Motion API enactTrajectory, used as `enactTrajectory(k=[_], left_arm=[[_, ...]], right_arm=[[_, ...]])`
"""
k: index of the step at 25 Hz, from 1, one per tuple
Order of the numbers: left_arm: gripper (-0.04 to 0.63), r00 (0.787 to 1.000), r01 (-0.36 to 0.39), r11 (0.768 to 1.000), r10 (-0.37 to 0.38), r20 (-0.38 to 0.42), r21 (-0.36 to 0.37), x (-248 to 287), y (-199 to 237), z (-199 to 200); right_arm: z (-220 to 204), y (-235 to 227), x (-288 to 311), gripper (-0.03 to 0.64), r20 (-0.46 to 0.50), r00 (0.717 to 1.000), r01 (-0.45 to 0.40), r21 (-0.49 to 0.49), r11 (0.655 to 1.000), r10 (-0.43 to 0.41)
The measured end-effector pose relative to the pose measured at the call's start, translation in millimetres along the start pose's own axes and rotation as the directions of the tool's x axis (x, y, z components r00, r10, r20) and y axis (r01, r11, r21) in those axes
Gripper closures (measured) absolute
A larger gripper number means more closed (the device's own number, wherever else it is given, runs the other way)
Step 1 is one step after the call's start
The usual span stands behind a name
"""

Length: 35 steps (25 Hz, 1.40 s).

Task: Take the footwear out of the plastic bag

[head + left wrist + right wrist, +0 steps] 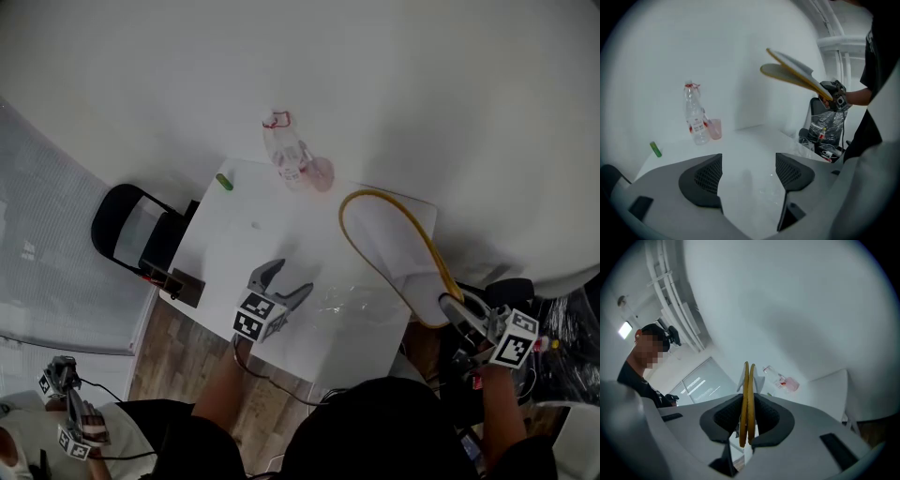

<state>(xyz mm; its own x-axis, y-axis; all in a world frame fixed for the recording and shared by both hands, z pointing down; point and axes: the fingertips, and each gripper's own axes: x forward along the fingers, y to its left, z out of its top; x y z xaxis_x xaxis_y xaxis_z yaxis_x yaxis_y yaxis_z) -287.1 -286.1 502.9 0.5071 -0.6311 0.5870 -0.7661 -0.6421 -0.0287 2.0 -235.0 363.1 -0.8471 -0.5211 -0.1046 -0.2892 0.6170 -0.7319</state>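
Right gripper [747, 420] clamped on the pair of slippers [394, 246], held aloft. I see the left gripper [747, 176] with jaws wide apart, gripping nothing, over the tabletop [244, 239]. Plastic bag [352, 302] just beside it.

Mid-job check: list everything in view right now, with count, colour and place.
slippers: 2, white with yellow rims, pressed together, held above the table's right side
bag: 1, clear, lying on the table's near side
bottle: 1, clear with a red top, table's far edge
cup: 1, pink, beside the bottle
stick: 1, green, table's far left corner
table: 1, white, centre
chair: 1, black, left of the table
left gripper: 1, grey, open and empty over the table, left of the bag
right gripper: 1, grey, shut on the slippers at the table's right edge
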Motion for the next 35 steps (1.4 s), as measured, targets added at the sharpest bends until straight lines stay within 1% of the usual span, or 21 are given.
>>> enactTrajectory(k=[3,5,7,9,12,16,20,21,22,23,24,26,27,28,30,31,33,35], left_arm=[[0.247,0.991,-0.111,0.992,0.106,0.083,0.065,-21,2,23],[0.249,0.975,-0.175,0.982,0.162,0.151,0.077,-35,-4,41],[0.249,0.955,-0.232,0.969,0.211,0.210,0.084,-43,-15,60],[0.249,0.939,-0.270,0.958,0.240,0.247,0.093,-45,-29,75],[0.249,0.926,-0.291,0.953,0.259,0.276,0.083,-41,-50,93],[0.249,0.917,-0.294,0.956,0.281,0.283,0.006,-29,-67,103],[0.250,0.911,-0.272,0.959,0.284,0.298,-0.079,-18,-76,109],[0.266,0.907,-0.279,0.956,0.293,0.302,-0.090,-18,-77,111],[0.314,0.900,-0.297,0.950,0.312,0.304,-0.095,-18,-77,113],[0.400,0.890,-0.323,0.941,0.337,0.306,-0.097,-18,-76,114],[0.472,0.881,-0.349,0.932,0.361,0.307,-0.095,-19,-75,115],[0.522,0.870,-0.374,0.921,0.388,0.304,-0.105,-21,-75,116],[0.542,0.869,-0.372,0.919,0.394,0.299,-0.130,-21,-75,115],[0.565,0.869,-0.364,0.917,0.397,0.294,-0.164,-21,-75,115],[0.572,0.876,-0.340,0.915,0.392,0.281,-0.218,-18,-74,112],[0.572,0.880,-0.333,0.915,0.388,0.274,-0.227,-16,-74,111],[0.572,0.885,-0.329,0.918,0.381,0.265,-0.221,-11,-75,110],[0.572,0.885,-0.329,0.918,0.381,0.266,-0.220,-10,-75,110]], right_arm=[[-41,-17,13,0.543,-0.055,0.998,0.036,0.107,0.994,-0.031],[-68,-27,20,0.543,-0.096,0.995,0.051,0.160,0.986,-0.036],[-92,-39,28,0.544,-0.134,0.990,0.071,0.206,0.976,-0.043],[-116,-53,33,0.543,-0.175,0.982,0.115,0.242,0.963,-0.073],[-148,-73,41,0.543,-0.260,0.958,0.185,0.232,0.955,-0.122],[-183,-104,48,0.543,-0.367,0.903,0.306,0.176,0.936,-0.226],[-200,-130,47,0.541,-0.420,0.836,0.420,0.077,0.904,-0.352],[-203,-134,46,0.532,-0.434,0.817,0.440,0.047,0.897,-0.379],[-206,-137,45,0.518,-0.449,0.798,0.458,0.016,0.889,-0.403],[-209,-140,44,0.507,-0.461,0.779,0.471,-0.015,0.882,-0.424],[-210,-142,43,0.498,-0.471,0.763,0.480,-0.047,0.876,-0.443],[-212,-144,40,0.476,-0.489,0.732,0.487,-0.111,0.866,-0.474],[-212,-145,39,0.459,-0.500,0.714,0.487,-0.147,0.861,-0.490],[-213,-145,38,0.430,-0.510,0.696,0.483,-0.188,0.855,-0.505],[-211,-143,38,0.395,-0.524,0.666,0.461,-0.271,0.845,-0.531],[-208,-141,40,0.385,-0.527,0.656,0.444,-0.310,0.841,-0.540],[-200,-134,44,0.363,-0.525,0.648,0.398,-0.385,0.832,-0.553],[-186,-123,50,0.351,-0.514,0.654,0.343,-0.453,0.823,-0.556]])
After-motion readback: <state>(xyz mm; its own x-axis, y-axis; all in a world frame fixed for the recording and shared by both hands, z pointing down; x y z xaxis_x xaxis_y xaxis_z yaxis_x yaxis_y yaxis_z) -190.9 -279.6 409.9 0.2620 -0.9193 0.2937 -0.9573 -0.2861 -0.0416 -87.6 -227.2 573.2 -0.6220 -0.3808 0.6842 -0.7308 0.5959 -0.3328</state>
